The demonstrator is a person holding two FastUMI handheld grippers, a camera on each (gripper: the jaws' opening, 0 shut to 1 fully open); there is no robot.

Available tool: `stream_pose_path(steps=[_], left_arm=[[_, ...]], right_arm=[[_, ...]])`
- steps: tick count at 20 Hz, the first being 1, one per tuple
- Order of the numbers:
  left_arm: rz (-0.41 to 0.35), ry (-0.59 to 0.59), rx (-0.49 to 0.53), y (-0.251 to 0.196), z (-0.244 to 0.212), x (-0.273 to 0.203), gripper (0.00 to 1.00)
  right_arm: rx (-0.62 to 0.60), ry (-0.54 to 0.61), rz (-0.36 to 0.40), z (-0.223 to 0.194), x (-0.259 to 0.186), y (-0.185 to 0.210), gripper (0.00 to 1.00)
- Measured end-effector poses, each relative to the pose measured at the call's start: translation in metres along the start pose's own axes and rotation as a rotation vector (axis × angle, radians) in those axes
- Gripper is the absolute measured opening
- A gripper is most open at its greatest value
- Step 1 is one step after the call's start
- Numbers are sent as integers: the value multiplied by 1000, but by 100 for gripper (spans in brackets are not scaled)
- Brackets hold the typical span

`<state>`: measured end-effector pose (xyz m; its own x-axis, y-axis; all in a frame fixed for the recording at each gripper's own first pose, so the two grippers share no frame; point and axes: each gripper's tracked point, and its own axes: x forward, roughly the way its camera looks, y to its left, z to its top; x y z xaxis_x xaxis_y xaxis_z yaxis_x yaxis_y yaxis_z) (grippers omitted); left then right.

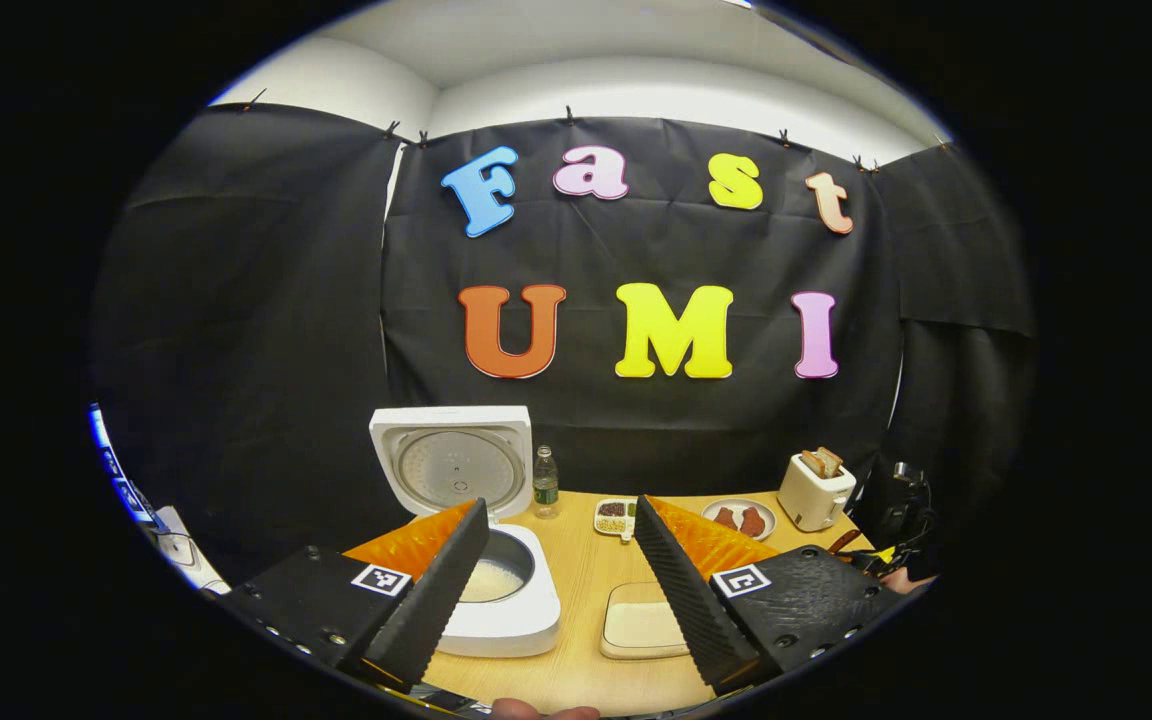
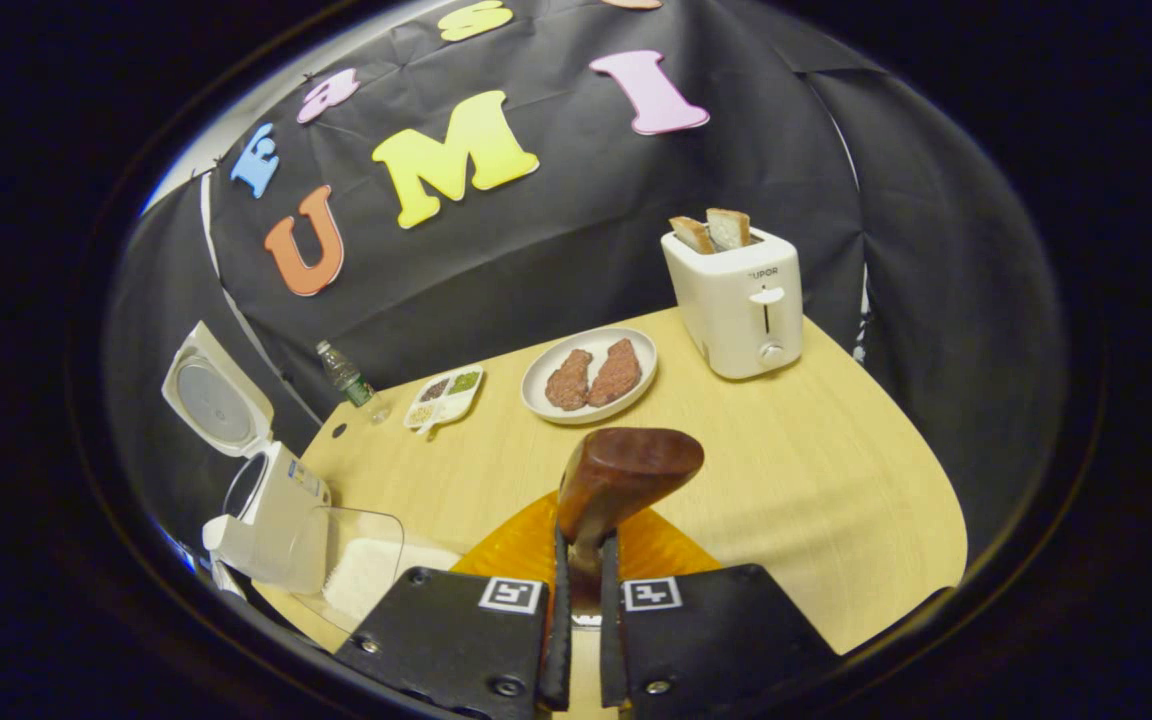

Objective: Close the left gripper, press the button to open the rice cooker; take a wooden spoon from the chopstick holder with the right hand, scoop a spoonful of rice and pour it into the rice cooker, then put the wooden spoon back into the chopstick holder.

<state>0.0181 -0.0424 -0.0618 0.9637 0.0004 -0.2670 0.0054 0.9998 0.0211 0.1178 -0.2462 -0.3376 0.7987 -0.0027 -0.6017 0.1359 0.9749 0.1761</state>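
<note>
The white rice cooker [image 1: 516, 620] stands open on the wooden table, its lid [image 1: 451, 465] upright and pale rice lying in its pot. My left gripper [image 1: 561, 505] hangs open above the table, one finger over the cooker's left side and the other to the right of a shallow rice container [image 1: 641, 622]. In the right gripper view my right gripper [image 2: 584, 545] is shut on the handle of a brown wooden spoon [image 2: 626, 475], whose bowl points forward over the table. The open rice cooker [image 2: 271, 510] and the clear rice container [image 2: 371, 575] sit at the lower left of that view.
A white toaster [image 2: 736, 300] with two bread slices stands at the back right. A plate [image 2: 636, 350] holds two brown pieces. A small divided dish [image 2: 444, 397] and a bottle [image 2: 344, 375] stand near the back wall. Bare tabletop [image 2: 816, 480] lies ahead of the spoon.
</note>
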Motion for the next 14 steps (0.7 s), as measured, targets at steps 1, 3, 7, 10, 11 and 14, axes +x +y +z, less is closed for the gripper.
stream_pose_path(steps=[1,3,7,10,11,14], left_arm=[[1,-1,0,0,0,0,94],[-1,-11,0,-1,4,0,94],[-18,-38,-15,0,16,1,94],[-28,-75,-17,6,37,15,94],[-30,-96,-4,10,47,19,94],[-40,-164,-12,20,80,37,94]], right_arm=[[-5,-3,-1,-1,1,0,19],[-1,1,3,-4,2,1,20],[-19,-35,-16,9,-9,0,51],[-14,-80,-57,28,-31,-8,78],[-2,-101,-70,37,-40,-11,79],[20,-179,-101,70,-73,-13,87]])
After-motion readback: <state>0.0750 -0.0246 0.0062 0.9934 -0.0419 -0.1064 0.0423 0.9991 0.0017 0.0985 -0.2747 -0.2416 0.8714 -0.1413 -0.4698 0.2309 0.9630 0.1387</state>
